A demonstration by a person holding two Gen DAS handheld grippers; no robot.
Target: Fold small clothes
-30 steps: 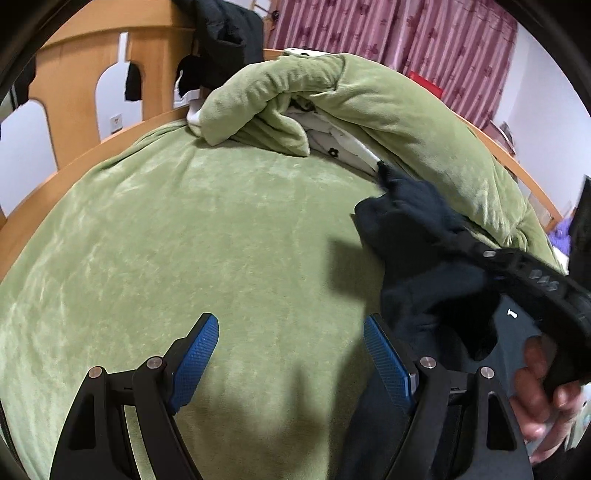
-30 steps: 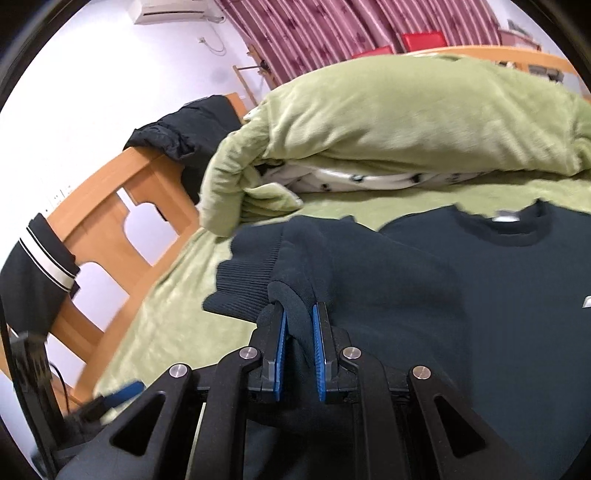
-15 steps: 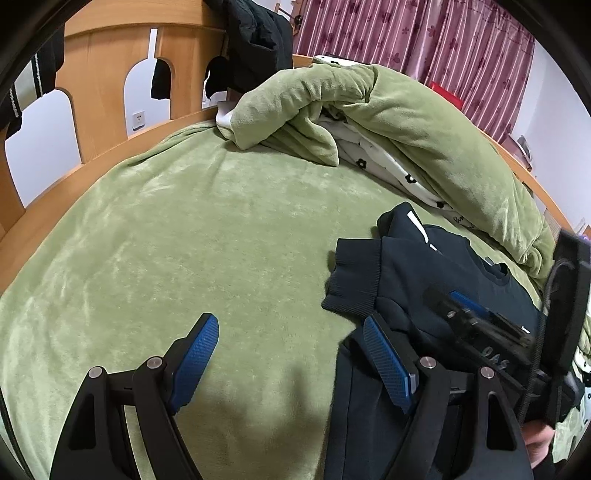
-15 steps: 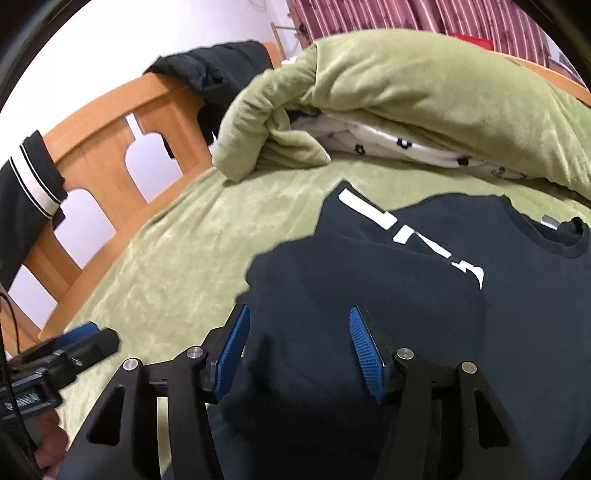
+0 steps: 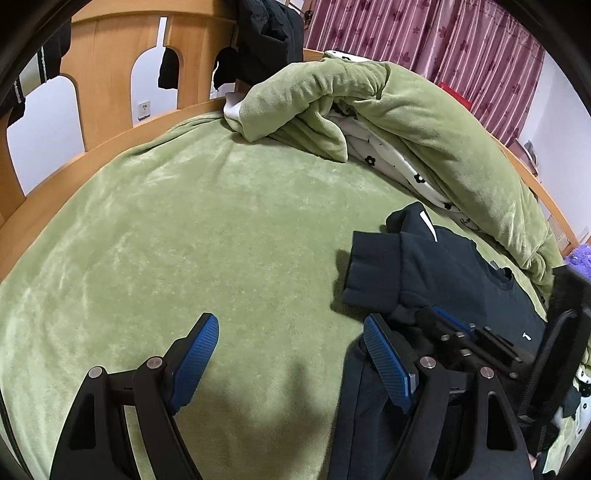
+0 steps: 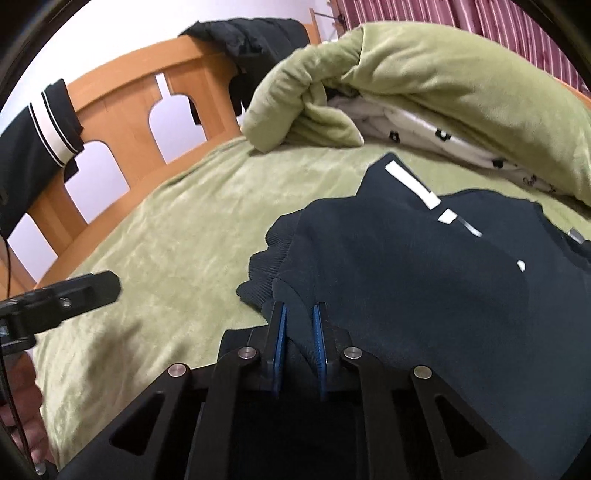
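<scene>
A dark navy sweatshirt (image 5: 443, 266) with white lettering lies on the green bedspread (image 5: 184, 221), its sleeve folded across the body and the ribbed cuff (image 5: 369, 273) pointing left. My right gripper (image 6: 298, 310) is closing its jaws, and a fold of the sweatshirt (image 6: 406, 277) is pinched between the blue pads near the cuff (image 6: 266, 266). From the left wrist view the right gripper (image 5: 461, 332) rests low on the garment. My left gripper (image 5: 290, 325) hangs open over the bedspread at the sweatshirt's left edge, holding nothing. One of its fingers (image 6: 92, 288) shows in the right wrist view.
A rolled green duvet (image 5: 406, 110) with a white flowered sheet (image 5: 399, 166) lies behind the sweatshirt. The wooden headboard (image 5: 110, 74) with dark clothes (image 5: 269, 29) draped on it rings the far side. Pink curtains (image 5: 443, 48) hang at the back right.
The right gripper lowered the lifted sleeve onto the sweatshirt, let it go, opened, then closed again on a fold near the cuff. The left gripper stayed open and about in place.
</scene>
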